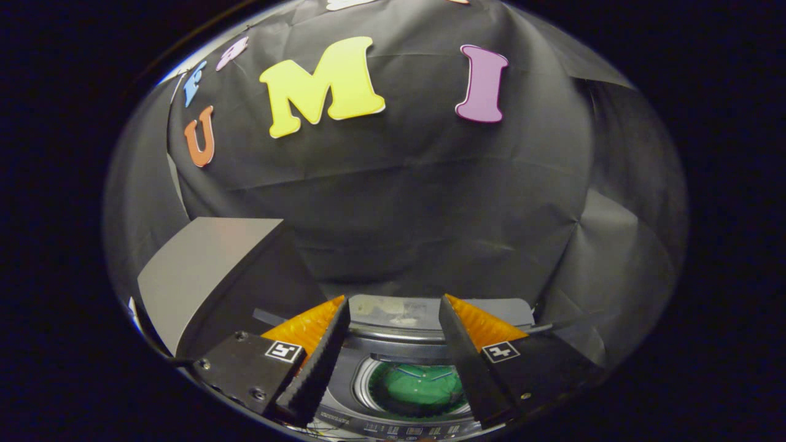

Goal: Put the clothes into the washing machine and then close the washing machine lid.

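Note:
Below me stands the washing machine (393, 344), seen from above between my two fingers. Its round drum opening holds a green garment (420, 387) with pale stitching, lying down inside the drum. The grey lid (209, 270) is raised and stands up to the left of the opening, beside my left finger. My gripper (393, 307) hovers above the machine, open, with nothing between its fingers. The machine's grey back panel (393, 312) lies just beyond the fingertips.
The black cloth wall hangs close behind the machine and wraps round both sides. A strip of controls (405, 430) runs along the machine's near rim below the drum.

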